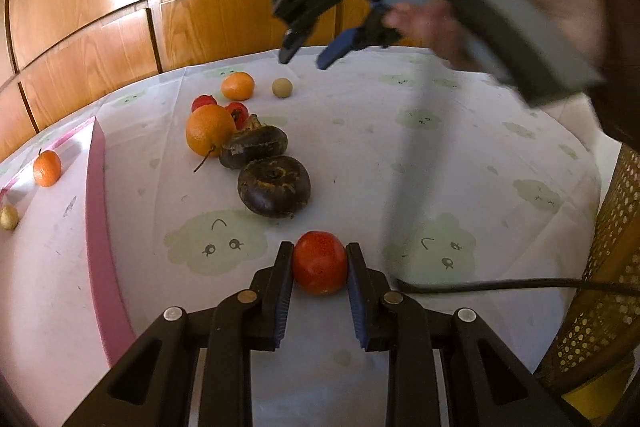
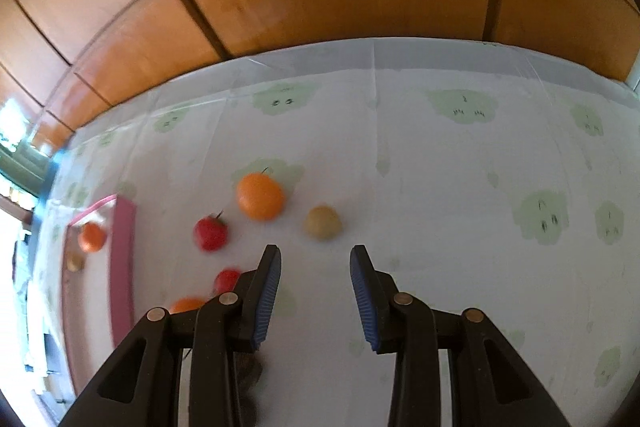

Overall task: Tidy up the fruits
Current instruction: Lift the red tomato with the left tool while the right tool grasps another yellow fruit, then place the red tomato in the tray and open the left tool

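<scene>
While the left tool [image 1: 320,261] clamps a glossy red fruit [image 1: 319,262], the right tool [image 2: 316,263] gapes — empty.

A home setting is indicated, likely a dining or living room. A table [image 1: 460,147] covered in a white cloth printed with pale green cartoon faces is seen across the centre of both views, with glossy wood-panelled cabinet doors [image 1: 100,7] filling the upper part of each frame. A woven cane chair [image 1: 612,267] is seen at the right edge of the left wrist view.
</scene>
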The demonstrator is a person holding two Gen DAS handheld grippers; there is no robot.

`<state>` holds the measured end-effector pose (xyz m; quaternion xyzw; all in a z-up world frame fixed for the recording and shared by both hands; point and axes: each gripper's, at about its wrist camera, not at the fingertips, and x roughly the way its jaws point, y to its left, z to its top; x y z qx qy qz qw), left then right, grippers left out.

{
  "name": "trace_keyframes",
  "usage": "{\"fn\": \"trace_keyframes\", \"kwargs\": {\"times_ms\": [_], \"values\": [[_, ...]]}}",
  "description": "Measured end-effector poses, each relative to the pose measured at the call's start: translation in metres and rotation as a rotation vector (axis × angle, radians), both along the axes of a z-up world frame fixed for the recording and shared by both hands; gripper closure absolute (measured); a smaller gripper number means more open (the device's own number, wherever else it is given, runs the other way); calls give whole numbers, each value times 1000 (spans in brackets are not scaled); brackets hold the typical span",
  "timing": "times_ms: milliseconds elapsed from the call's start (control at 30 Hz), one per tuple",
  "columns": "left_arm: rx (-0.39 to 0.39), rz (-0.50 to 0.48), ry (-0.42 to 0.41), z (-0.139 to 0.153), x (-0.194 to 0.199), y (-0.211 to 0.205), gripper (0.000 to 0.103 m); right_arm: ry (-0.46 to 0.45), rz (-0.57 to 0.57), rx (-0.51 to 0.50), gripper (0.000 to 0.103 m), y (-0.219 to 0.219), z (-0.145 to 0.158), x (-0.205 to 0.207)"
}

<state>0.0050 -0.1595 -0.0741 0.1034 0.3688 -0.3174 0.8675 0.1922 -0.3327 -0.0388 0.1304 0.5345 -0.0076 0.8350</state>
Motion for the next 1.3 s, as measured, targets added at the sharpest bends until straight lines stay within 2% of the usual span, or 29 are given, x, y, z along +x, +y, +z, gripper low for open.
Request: {"fn": "trace_keyframes", "kwargs": {"times_ms": [133, 333, 400, 433, 567, 667, 767, 900, 967, 1300], "values": [[-18, -1, 4, 0, 1, 3, 77, 26, -10, -39, 67, 1, -9, 16], [-20, -3, -8, -2, -1, 2, 77, 85, -10, -45, 67, -3, -30, 32], [-21, -3, -8, -2, -2, 3, 77, 77, -1, -40, 80, -3, -34, 34], [-20, -3, -8, -2, -2, 3, 77, 74, 12, -48, 80, -1, -33, 33], [-21, -2, -4, -2, -1, 3, 77, 54, 102, -101, 80, 6, -22, 15], [-22, 1, -2, -1, 0, 2, 77, 63, 134, -105, 80, -4, -13, -8], [-24, 3, 4, -1, 1, 2, 77, 120, 155, -81, 80, -20, -16, -34], [-29, 6, 21, 0, 3, 3, 77, 196, 172, -115, 80, -35, -34, -58], [-33, 5, 33, 1, 5, 4, 77, 189, 170, -87, 80, -40, -38, -64], [-30, 11, 99, 2, 16, 2, 78, 174, 163, -85, 79, -51, -42, -69]]}}
